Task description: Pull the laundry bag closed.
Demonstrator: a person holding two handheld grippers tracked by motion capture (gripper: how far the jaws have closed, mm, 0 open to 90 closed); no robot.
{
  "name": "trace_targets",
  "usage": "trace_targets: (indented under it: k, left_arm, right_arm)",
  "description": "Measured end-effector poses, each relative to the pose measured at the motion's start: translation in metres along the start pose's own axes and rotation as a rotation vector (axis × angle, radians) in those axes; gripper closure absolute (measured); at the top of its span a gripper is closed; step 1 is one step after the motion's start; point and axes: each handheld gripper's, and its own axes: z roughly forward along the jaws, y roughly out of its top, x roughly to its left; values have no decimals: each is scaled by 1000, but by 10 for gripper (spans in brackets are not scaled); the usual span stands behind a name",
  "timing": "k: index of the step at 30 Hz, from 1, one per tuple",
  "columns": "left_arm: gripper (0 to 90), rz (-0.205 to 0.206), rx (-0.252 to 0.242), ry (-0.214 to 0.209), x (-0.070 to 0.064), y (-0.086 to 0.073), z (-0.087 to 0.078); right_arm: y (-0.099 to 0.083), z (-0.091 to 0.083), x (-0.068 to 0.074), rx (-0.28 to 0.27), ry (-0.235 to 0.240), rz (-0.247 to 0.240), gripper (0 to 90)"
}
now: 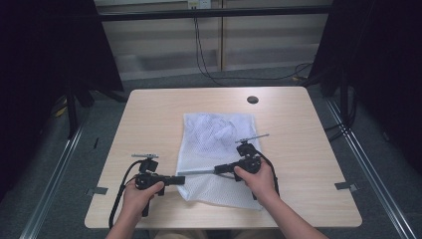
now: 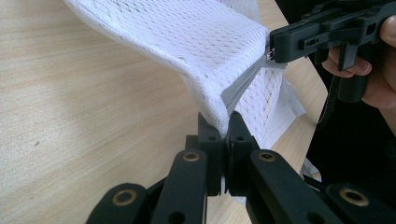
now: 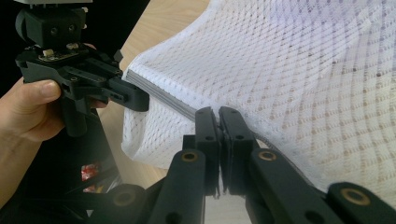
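The white mesh bag [image 1: 219, 149] lies lengthwise away from the person, zipper [image 1: 196, 172] crosswise.

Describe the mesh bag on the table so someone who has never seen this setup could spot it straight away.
On the light wooden table, look just right of the middle, toward the near edge. There lies the white mesh zip bag, a soft rectangular net pouch with a grey zipper strip along its near-left side. Both black claws pinch that strip: the left claw and the right claw.

Mesh bag [image 1: 217, 149] on table [image 1: 303, 149], mid-front; left gripper [image 1: 180, 179] at its left edge, right gripper [image 1: 219, 170] on it
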Motion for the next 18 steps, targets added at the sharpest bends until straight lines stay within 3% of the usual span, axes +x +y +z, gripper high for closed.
trace_targets:
  k: [18]
  left_arm:
    - [878,14,5,9,1,0,-2]
  right_arm:
    - [-1,-1,-2,1,-9,-1,870]
